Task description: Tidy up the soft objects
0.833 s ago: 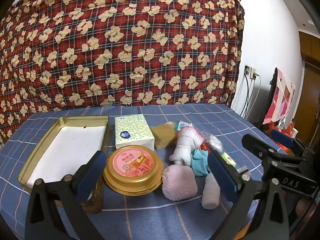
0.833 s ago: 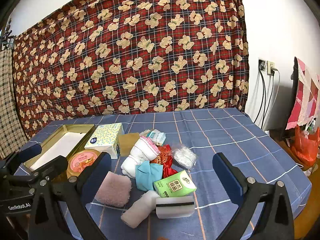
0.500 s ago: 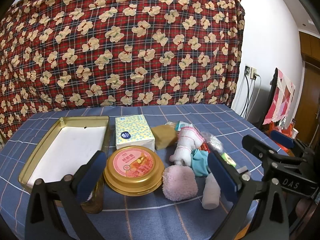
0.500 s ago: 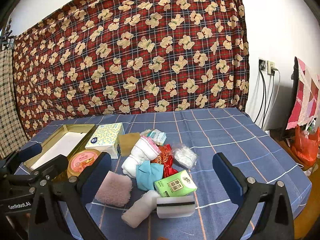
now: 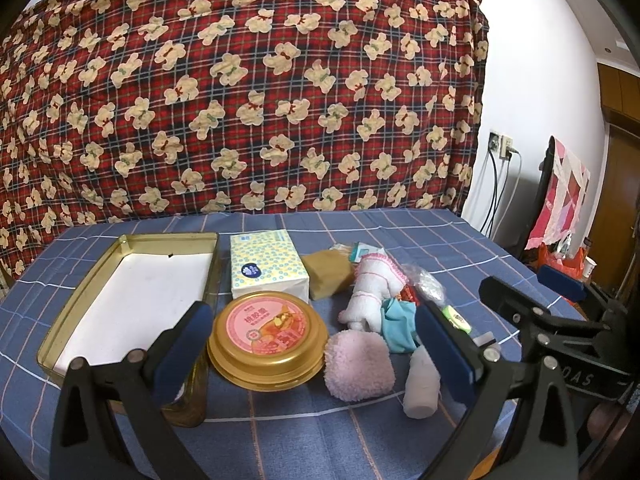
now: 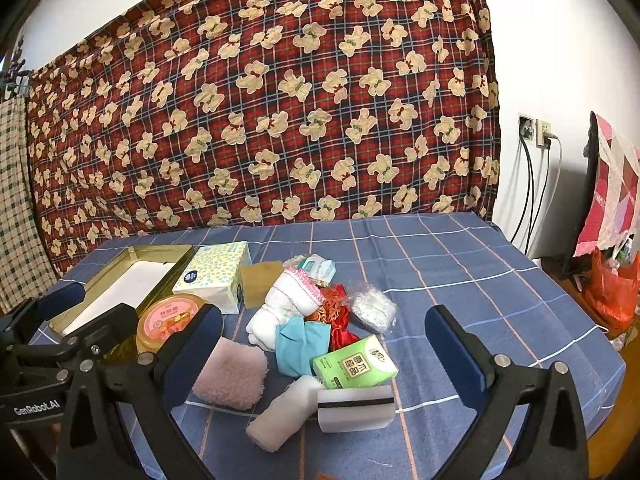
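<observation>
1. Left gripper point(image 5: 312, 344): jaws spread wide, nothing held, hovering at the near left of the table point(image 6: 460, 264).
2. Right gripper point(image 6: 324, 344): jaws spread wide, nothing held, near edge, right of the left gripper.
3. Soft objects lie heaped at table centre: pink fluffy pad point(image 6: 231, 376), white rolled towel point(image 6: 286, 300), teal cloth point(image 6: 298, 342), green tissue pack point(image 6: 354, 366), white sponge point(image 6: 354, 408).
4. Gold tin tray point(image 5: 76, 312) sits far left; round gold tin point(image 5: 266, 340) just right of it.

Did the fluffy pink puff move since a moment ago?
No. The pink puff still lies against the right edge of the round gold tin, as before, and neither gripper touches it.
</observation>
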Action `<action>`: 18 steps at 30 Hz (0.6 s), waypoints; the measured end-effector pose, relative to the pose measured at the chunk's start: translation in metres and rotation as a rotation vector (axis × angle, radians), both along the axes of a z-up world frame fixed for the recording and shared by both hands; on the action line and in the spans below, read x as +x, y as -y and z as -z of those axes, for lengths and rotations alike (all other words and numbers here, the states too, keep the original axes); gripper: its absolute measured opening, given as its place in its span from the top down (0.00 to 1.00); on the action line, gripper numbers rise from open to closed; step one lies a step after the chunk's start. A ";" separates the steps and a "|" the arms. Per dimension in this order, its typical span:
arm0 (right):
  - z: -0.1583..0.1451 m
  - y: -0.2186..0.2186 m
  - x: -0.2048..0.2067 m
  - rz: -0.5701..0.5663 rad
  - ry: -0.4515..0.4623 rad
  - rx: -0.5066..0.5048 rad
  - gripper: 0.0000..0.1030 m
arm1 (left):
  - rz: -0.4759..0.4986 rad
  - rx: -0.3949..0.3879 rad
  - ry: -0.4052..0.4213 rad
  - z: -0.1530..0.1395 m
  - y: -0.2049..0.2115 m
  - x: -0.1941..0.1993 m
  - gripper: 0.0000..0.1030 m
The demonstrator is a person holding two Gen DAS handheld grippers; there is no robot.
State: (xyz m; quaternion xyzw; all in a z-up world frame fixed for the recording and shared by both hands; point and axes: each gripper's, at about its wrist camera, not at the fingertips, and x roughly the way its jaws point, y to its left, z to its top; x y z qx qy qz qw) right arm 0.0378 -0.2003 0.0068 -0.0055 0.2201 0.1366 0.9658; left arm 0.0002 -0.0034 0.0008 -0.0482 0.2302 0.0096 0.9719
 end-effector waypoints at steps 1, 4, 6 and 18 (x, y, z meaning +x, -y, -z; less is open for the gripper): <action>0.000 0.000 0.000 0.000 0.000 0.000 0.00 | -0.001 0.000 0.000 0.000 0.000 0.000 0.01; -0.002 0.000 0.002 -0.001 -0.001 0.000 0.00 | -0.001 -0.001 0.001 0.000 0.000 0.000 0.01; -0.002 0.000 0.002 -0.002 -0.003 0.000 0.00 | -0.001 0.000 0.001 0.000 0.000 0.000 0.01; 0.002 0.001 0.000 -0.001 -0.004 0.001 0.00 | -0.001 -0.001 0.002 0.000 0.000 0.000 0.01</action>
